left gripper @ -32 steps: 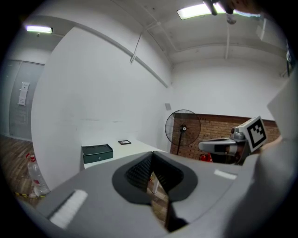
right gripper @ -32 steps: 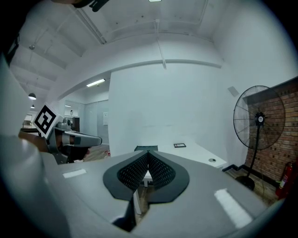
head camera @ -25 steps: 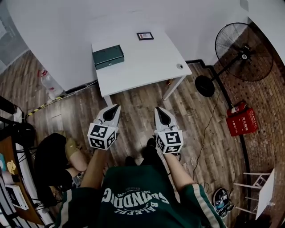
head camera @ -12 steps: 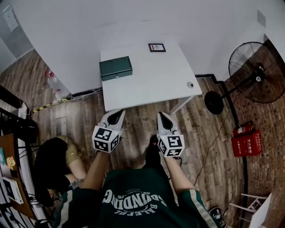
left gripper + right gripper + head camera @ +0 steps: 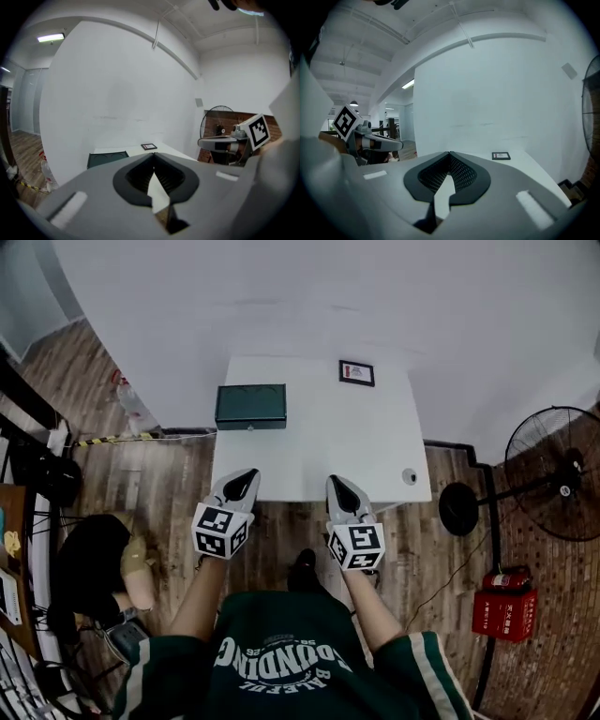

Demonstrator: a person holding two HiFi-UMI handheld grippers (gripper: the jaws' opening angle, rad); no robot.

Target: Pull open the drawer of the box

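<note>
A dark green box [image 5: 250,406] with its drawer closed sits at the back left of the white table [image 5: 319,456]. My left gripper [image 5: 244,476] is shut and empty, held over the table's front edge, well short of the box. My right gripper [image 5: 337,482] is also shut and empty, over the front edge further right. In the left gripper view the green box [image 5: 107,159] lies ahead beyond the closed left gripper [image 5: 153,155]. In the right gripper view only the table and a small card [image 5: 500,155] show past the closed right gripper [image 5: 449,153].
A small framed card [image 5: 356,372] lies at the table's back, and a round cable hole [image 5: 409,476] near its right front. A standing fan [image 5: 555,476] and a red fire extinguisher box [image 5: 507,612] are on the right. A plastic bottle [image 5: 132,407] and dark gear [image 5: 86,563] are on the left floor.
The person has stepped toward the table, so it lies closer. Both grippers, still shut, have gone from over the wooden floor to the table's front edge.
</note>
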